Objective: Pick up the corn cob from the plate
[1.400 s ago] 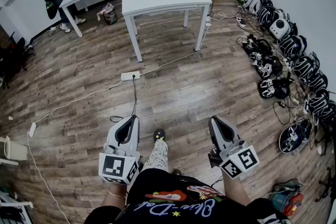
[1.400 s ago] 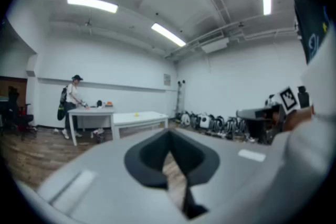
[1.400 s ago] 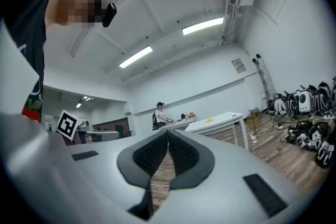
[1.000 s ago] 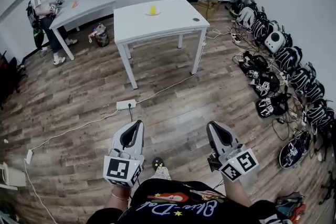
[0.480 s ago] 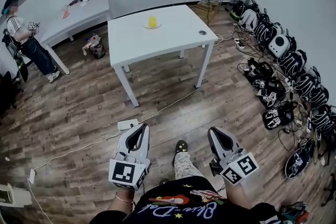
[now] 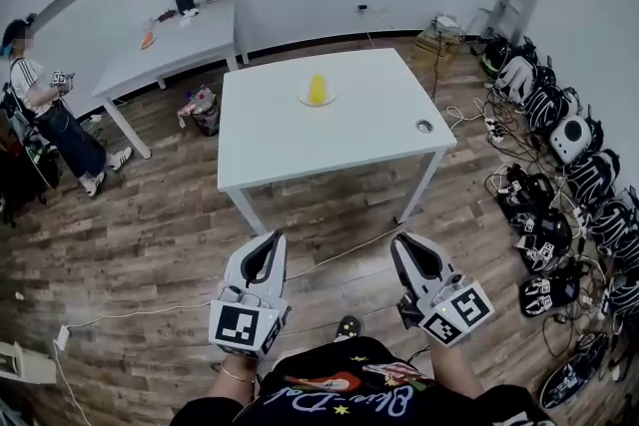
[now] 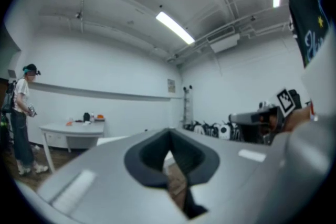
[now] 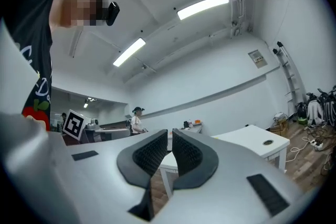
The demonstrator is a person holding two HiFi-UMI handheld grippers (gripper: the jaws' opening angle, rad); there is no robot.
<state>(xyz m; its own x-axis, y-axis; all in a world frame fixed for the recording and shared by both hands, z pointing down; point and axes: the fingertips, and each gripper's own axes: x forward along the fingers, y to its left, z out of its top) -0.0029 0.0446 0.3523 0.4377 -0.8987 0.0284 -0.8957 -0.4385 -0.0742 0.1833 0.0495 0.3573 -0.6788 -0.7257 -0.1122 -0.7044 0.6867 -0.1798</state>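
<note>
A yellow corn cob [image 6: 318, 90] lies on a small white plate [image 6: 305, 100] at the far middle of a white table [image 6: 300, 150] in the head view. Both grippers are held low in front of me, short of the table's near edge and well away from the cob. My left gripper [image 6: 271, 239] [image 7: 169, 137] is shut with nothing in it. My right gripper [image 6: 403, 242] [image 8: 171, 137] is also shut and empty. The right gripper view shows the table [image 8: 247, 140] ahead at about jaw height; the cob does not show there.
A second white table [image 6: 175, 45] with small items stands at the back left, and a person [image 6: 45, 120] is beside it. Several helmets and cables [image 6: 559, 205] line the right wall. A bag [image 6: 205, 112] and a cord [image 6: 140, 314] lie on the wooden floor.
I have walked toward the white table, which now looks larger and nearer. Both grippers came forward with me and stayed shut. The person at the left shifted along the far table.
</note>
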